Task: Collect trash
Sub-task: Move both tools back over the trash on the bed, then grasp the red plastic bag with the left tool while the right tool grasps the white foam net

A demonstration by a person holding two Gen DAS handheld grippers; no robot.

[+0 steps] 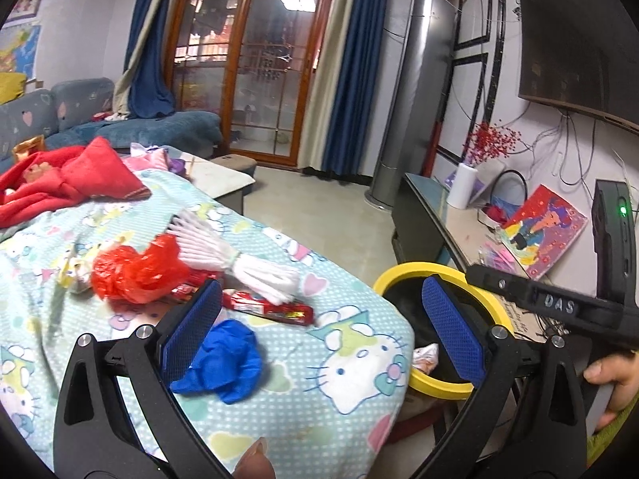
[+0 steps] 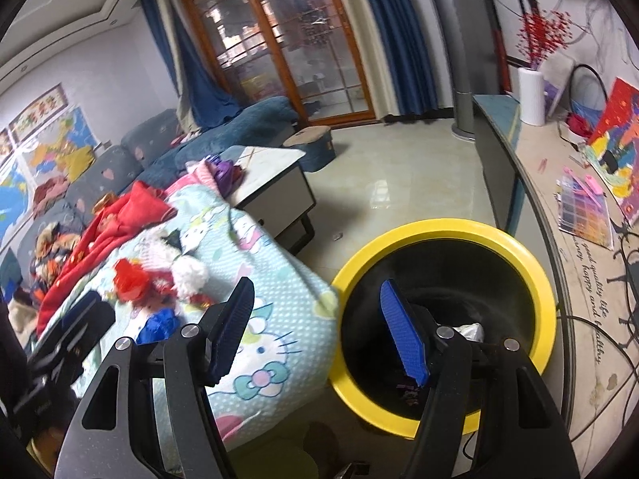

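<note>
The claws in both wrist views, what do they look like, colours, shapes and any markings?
Both are alike: the left claw and the right claw each have two black plastic arms with triangular cut-outs, silver round screw heads at the joints, and flat rectangular fingers faced with blue textured pads. In the left wrist view, the right claw's black body carries raised letters "DAS" and a green light.

L gripper point(image 1: 323, 323) points fwd and a bit down, jaws wide apart, nothing between the blue pads point(image 1: 191, 327). R gripper point(image 2: 319, 331) tilts down more steeply, jaws also apart and empty. In the L wrist view, a hand point(image 1: 611, 379) grips the R gripper's handle at far right.
</note>
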